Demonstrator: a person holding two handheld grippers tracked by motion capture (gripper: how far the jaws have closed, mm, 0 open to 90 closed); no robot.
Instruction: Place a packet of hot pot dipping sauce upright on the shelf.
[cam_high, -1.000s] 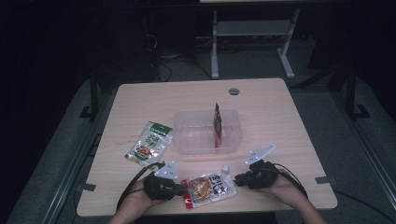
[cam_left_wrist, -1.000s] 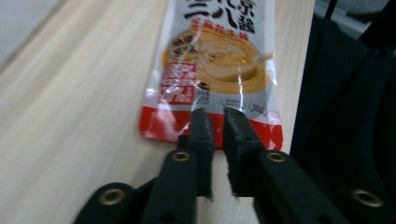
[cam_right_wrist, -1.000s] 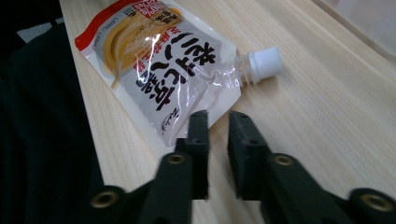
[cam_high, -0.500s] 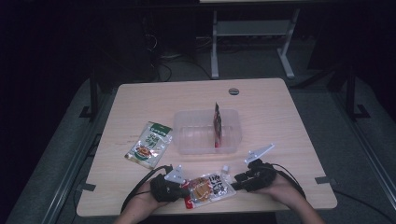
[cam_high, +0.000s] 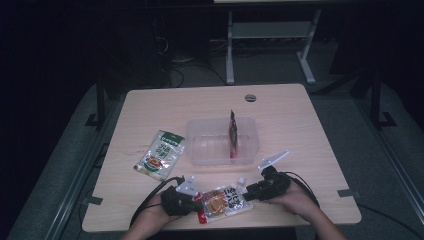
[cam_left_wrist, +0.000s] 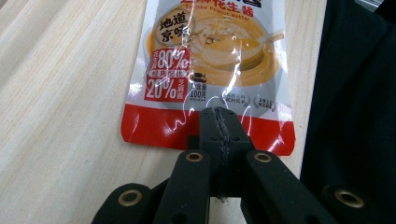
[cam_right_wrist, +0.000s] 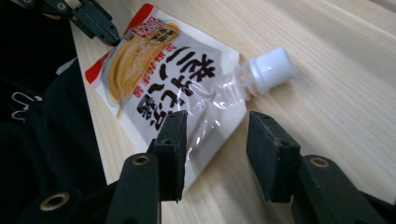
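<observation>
On pale wooden table, dark room

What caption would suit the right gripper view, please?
Right gripper, jaws open, straddles a corner of the sauce pouch near its white cap.

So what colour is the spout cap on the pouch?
White cap, clearest in the right gripper view.

Dim room, wooden table, grey floor.
</observation>
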